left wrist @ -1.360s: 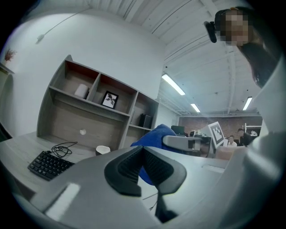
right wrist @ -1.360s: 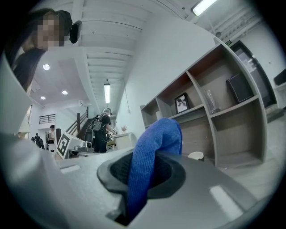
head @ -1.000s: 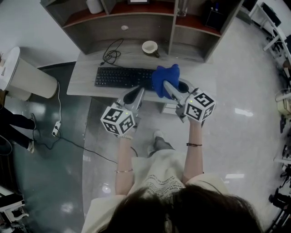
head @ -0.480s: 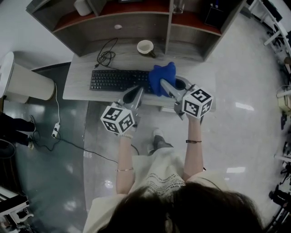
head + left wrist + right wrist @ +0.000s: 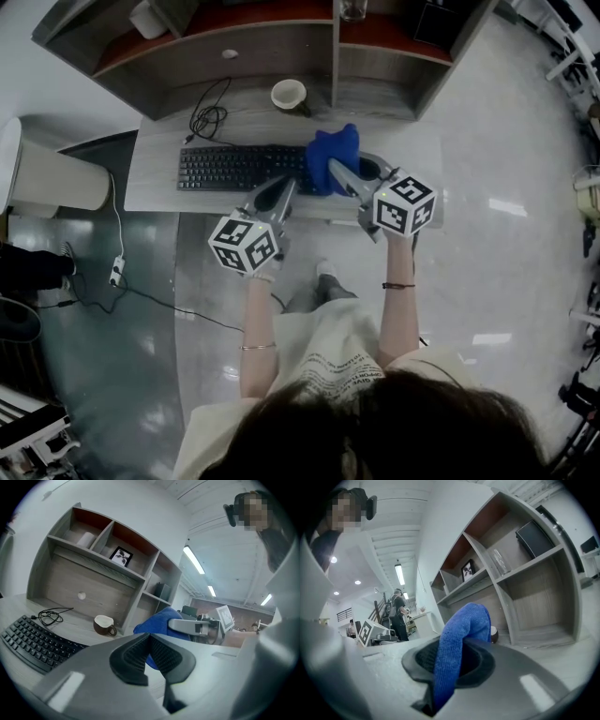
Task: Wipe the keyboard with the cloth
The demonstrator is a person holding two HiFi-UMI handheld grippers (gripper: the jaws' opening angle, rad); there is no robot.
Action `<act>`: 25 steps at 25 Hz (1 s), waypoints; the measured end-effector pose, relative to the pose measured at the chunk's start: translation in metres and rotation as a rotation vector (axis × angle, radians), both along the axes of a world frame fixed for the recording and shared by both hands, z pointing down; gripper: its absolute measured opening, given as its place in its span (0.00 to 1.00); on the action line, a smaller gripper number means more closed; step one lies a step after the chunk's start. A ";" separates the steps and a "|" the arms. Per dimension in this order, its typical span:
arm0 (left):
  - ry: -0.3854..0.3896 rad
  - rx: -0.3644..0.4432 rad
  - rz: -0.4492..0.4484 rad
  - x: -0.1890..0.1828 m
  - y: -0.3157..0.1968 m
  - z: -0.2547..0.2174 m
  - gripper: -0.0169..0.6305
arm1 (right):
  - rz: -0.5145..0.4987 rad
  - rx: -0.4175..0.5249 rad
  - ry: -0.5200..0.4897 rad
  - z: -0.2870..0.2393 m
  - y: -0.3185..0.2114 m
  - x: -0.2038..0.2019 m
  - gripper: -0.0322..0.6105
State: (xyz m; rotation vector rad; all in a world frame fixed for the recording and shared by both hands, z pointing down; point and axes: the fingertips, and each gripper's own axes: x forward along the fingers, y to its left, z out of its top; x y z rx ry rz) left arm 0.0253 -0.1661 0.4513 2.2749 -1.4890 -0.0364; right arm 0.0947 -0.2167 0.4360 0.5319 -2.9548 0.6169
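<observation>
1. The keyboard (image 5: pixel 239 167) lies on the desk (image 5: pixel 155 164), ahead of both grippers. From the head view its right end lies under the tips of the right gripper (image 5: pixel 339 173), and most of it stretches away to the left of the left gripper (image 5: pixel 279 190).
2. The cloth (image 5: pixel 334 155) is blue. The right gripper's jaws are closed on it, and it bunches up beyond the tips over the keyboard's right end.
3. The right gripper view shows the grip itself. A fold of the cloth (image 5: pixel 461 630) runs down between the two pads of the right gripper (image 5: pixel 454 658) and rises above them. The keyboard is hidden in this view.
4. The left gripper view shows the left gripper (image 5: pixel 150 644) with its pads pressed together at the tips and nothing between them. The cloth (image 5: pixel 154 619) sits just beyond those tips and to their right, with the right gripper (image 5: pixel 194 626) clamped on it.
5. The left gripper view alone shows the key rows from the side, with the keyboard (image 5: pixel 33 641) low to the left of the jaws. Beyond it are a coiled cable (image 5: pixel 50 617) and a brown mug (image 5: pixel 104 624) at the foot of the shelf unit (image 5: pixel 93 581).
6. From the head view, the mug (image 5: pixel 288 94) stands beyond the keyboard, ahead of the left gripper's tips.
7. Whether the cloth touches the keys cannot be told from any view.
</observation>
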 end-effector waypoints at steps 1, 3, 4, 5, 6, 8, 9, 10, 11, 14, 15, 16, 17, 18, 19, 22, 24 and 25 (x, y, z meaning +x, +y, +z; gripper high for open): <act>0.000 -0.005 0.003 0.002 -0.002 0.002 0.01 | 0.003 -0.004 0.005 0.002 -0.002 0.002 0.13; 0.002 -0.013 0.007 0.004 -0.006 0.004 0.01 | 0.008 -0.012 0.016 0.006 -0.005 0.006 0.13; 0.003 -0.017 0.007 0.006 -0.008 0.004 0.01 | 0.010 -0.016 0.020 0.008 -0.007 0.008 0.13; 0.006 -0.021 0.007 0.007 -0.009 0.005 0.01 | 0.012 -0.021 0.024 0.010 -0.008 0.010 0.13; 0.008 -0.026 0.008 0.008 -0.011 0.007 0.01 | 0.014 -0.026 0.029 0.012 -0.009 0.012 0.13; 0.009 -0.036 0.013 0.010 -0.014 0.011 0.01 | 0.022 -0.035 0.040 0.019 -0.012 0.015 0.13; 0.010 -0.041 0.017 0.011 -0.015 0.013 0.01 | 0.027 -0.040 0.045 0.021 -0.013 0.016 0.13; 0.012 -0.046 0.020 0.012 -0.017 0.014 0.01 | 0.032 -0.044 0.049 0.024 -0.014 0.016 0.13; 0.014 -0.051 0.022 0.012 -0.017 0.016 0.01 | 0.038 -0.049 0.052 0.027 -0.015 0.017 0.13; 0.019 -0.066 0.027 0.013 -0.020 0.022 0.01 | 0.051 -0.061 0.058 0.033 -0.019 0.019 0.13; 0.020 -0.070 0.031 0.013 -0.021 0.024 0.01 | 0.056 -0.065 0.060 0.035 -0.020 0.019 0.13; 0.021 -0.074 0.035 0.014 -0.023 0.025 0.01 | 0.061 -0.069 0.061 0.036 -0.021 0.020 0.13; 0.023 -0.077 0.039 0.014 -0.024 0.027 0.01 | 0.066 -0.073 0.062 0.038 -0.022 0.020 0.13; 0.026 -0.080 0.043 0.014 -0.026 0.029 0.01 | 0.072 -0.078 0.065 0.040 -0.024 0.020 0.13; 0.030 -0.084 0.047 0.014 -0.027 0.030 0.01 | 0.077 -0.083 0.069 0.043 -0.025 0.020 0.13; 0.037 -0.102 0.062 0.014 -0.029 0.037 0.01 | 0.097 -0.098 0.082 0.049 -0.028 0.019 0.13; 0.039 -0.113 0.071 0.011 -0.029 0.041 0.01 | 0.107 -0.107 0.088 0.053 -0.029 0.017 0.13; 0.040 -0.117 0.074 0.010 -0.030 0.042 0.01 | 0.111 -0.112 0.090 0.055 -0.029 0.015 0.13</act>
